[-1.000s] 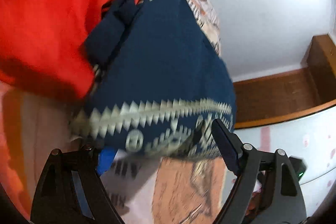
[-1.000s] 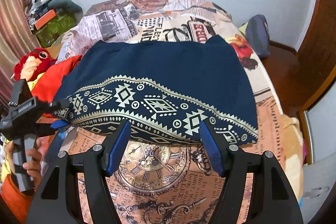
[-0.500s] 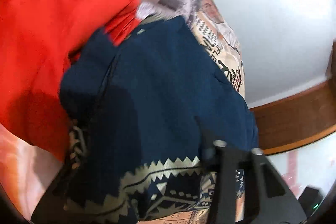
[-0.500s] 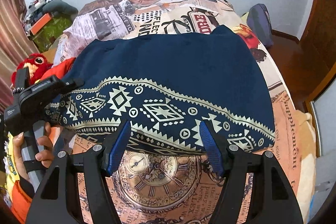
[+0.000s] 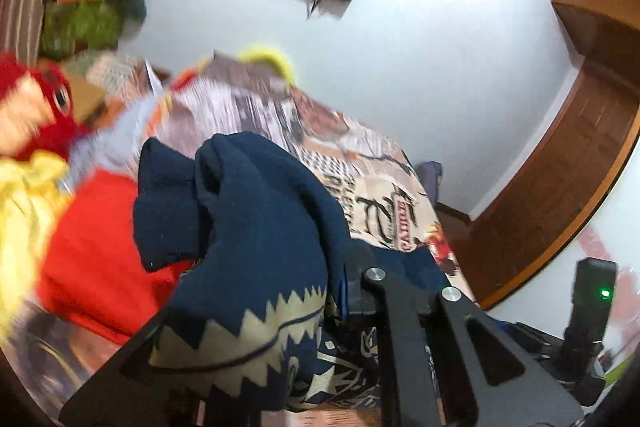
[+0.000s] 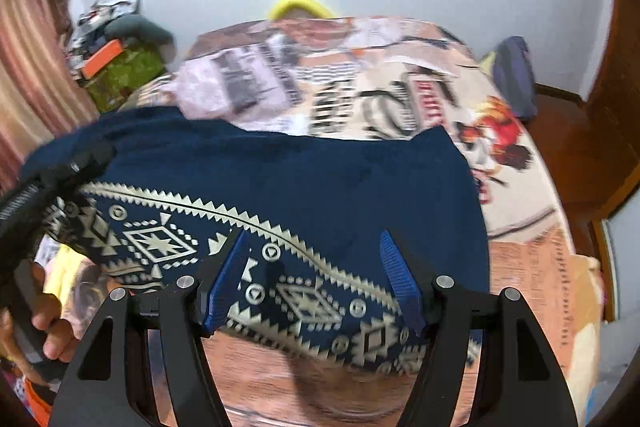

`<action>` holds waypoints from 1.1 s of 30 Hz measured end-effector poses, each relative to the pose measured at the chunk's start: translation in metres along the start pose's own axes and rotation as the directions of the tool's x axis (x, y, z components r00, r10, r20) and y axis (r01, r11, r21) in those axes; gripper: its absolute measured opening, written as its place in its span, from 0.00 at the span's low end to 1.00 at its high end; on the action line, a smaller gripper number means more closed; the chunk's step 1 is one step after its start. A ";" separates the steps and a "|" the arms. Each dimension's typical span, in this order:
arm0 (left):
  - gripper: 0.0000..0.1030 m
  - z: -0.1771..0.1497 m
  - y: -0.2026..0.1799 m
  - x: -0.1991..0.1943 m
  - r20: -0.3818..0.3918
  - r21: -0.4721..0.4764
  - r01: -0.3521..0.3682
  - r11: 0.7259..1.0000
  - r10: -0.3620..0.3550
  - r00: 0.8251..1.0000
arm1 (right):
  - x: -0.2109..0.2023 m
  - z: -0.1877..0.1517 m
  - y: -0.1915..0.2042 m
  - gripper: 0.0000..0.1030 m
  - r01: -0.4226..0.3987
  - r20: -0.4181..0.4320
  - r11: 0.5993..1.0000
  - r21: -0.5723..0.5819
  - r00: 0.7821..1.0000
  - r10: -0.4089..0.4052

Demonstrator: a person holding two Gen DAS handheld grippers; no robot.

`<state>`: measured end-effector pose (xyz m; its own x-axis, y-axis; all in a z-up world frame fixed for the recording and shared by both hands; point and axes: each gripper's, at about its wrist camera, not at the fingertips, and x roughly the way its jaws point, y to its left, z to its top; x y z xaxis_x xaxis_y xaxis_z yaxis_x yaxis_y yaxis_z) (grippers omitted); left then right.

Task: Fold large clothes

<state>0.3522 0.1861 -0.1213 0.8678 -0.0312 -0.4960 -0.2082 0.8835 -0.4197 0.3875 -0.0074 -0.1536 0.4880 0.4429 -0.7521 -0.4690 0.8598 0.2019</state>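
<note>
A navy garment [image 6: 320, 179] with a cream geometric band along its hem lies spread across the bed. My left gripper [image 5: 280, 291] has its jaws closing on the garment's left hem corner. Bunched navy cloth [image 5: 256, 227] fills the gap and drapes over one finger, hiding its tip. In the right wrist view the left gripper [image 6: 76, 167] holds that corner raised off the bed, with a person's hand [image 6: 44, 327] on its handle. My right gripper [image 6: 314, 279] hovers open over the patterned hem, its blue pads [image 6: 228, 279] apart and not pinching cloth.
A red garment [image 5: 100, 247], a red plush toy [image 5: 36, 107] and yellow cloth [image 5: 24, 195] crowd the bed's left side. The printed bedsheet [image 6: 400, 99] stretches to the wall. A dark bag [image 6: 514, 75] and wooden floor lie right; a cluttered green box [image 6: 120, 75] stands far left.
The left gripper's jaws have closed on the garment's left corner, and it has risen and rolled, lifting the cloth. The right gripper has moved forward over the patterned hem, still open.
</note>
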 end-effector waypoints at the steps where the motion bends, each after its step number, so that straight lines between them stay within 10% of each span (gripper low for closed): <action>1: 0.12 0.003 0.001 -0.006 0.010 0.029 -0.021 0.999 0.021 1.000 | 0.006 -0.001 0.007 0.62 -0.019 -0.011 1.000 -0.006 1.000 0.019; 9: 0.13 -0.013 0.020 0.027 -0.124 0.141 -0.139 0.980 0.157 0.980 | 0.096 -0.040 0.061 0.63 -0.156 -0.258 0.984 -0.090 0.958 0.128; 17: 0.13 -0.016 -0.026 0.024 -0.102 0.256 -0.106 0.961 0.136 0.985 | 0.055 -0.043 0.015 0.62 -0.293 -0.229 0.956 -0.002 0.931 0.284; 21: 0.13 -0.023 -0.068 0.027 -0.107 0.334 -0.068 0.940 0.110 0.988 | 0.016 -0.057 -0.032 0.62 -0.064 -0.119 0.994 -0.089 0.991 0.053; 25: 0.13 -0.045 -0.122 0.038 -0.156 0.406 0.013 0.914 0.055 0.986 | 0.028 -0.085 -0.083 0.62 0.038 -0.223 0.999 0.006 0.974 -0.035; 33: 0.14 -0.126 -0.174 0.093 -0.439 0.455 0.207 0.866 0.017 0.898 | 0.026 -0.121 -0.126 0.62 -0.034 -0.265 0.990 0.134 0.962 0.069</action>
<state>0.4122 -0.0298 -0.1904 0.5777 -0.2188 -0.7864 0.2045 0.9715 -0.1200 0.3700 -0.1352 -0.2747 0.2421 0.4181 -0.8755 -0.3823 0.8705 0.3100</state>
